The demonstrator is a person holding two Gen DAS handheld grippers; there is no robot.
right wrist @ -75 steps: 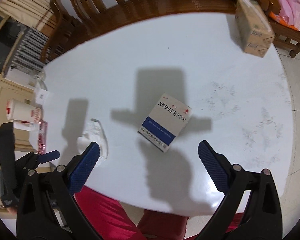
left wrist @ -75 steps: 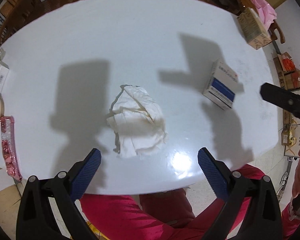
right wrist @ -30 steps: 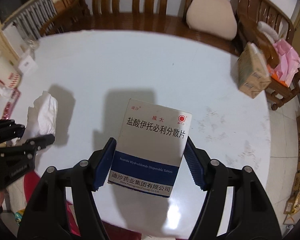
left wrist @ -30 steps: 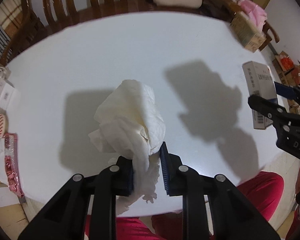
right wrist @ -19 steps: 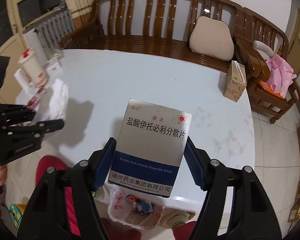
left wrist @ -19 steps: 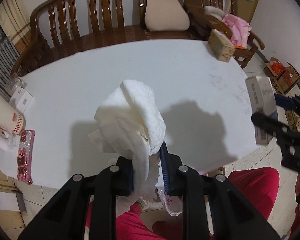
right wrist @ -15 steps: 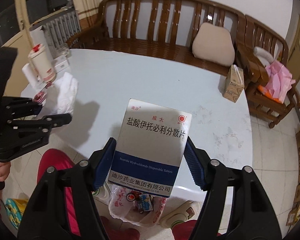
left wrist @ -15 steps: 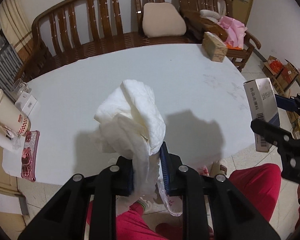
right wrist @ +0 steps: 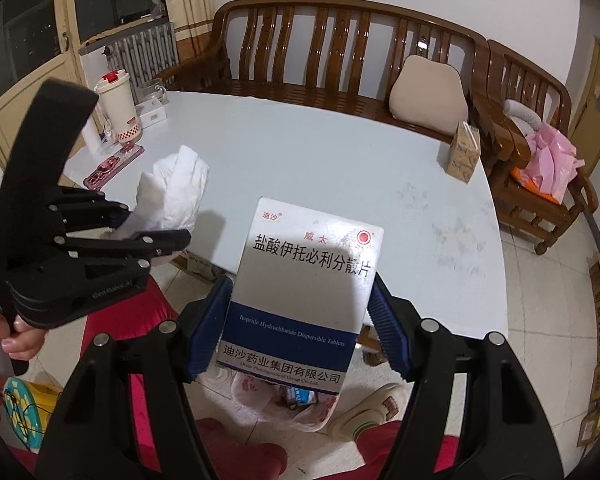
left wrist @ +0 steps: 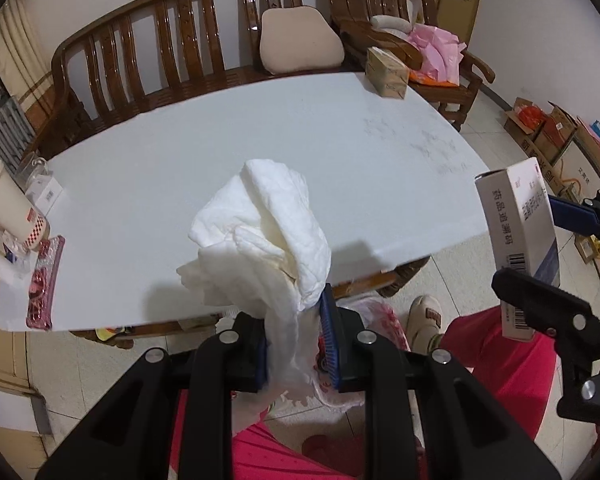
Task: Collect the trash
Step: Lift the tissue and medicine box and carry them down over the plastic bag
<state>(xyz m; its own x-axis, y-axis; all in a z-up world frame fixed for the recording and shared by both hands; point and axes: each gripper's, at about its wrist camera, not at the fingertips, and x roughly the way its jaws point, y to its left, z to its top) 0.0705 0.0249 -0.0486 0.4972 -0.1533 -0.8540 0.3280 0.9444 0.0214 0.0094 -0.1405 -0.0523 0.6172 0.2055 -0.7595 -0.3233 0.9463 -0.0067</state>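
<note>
Both items lifted off table [left wrist: 260,128]: left tongs [left wrist: 294,344] clamp tissue [left wrist: 260,232]; right tongs [right wrist: 296,328] clamp medicine box [right wrist: 304,276].

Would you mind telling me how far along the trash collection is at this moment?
Done: both pieces are off the white table. In hand: the left hand-held gripper clamps the crumpled tissue, the right hand-held gripper the medicine box. Left: dropping both into the plastic trash bag on the floor below.

Both tongs are up off the desk [left wrist: 260,128]: left tongs [left wrist: 296,344] have the tissue wad [left wrist: 260,236], right tongs [right wrist: 296,332] the pill box [right wrist: 304,280], trash bag [right wrist: 300,400] on the floor underneath.
</note>
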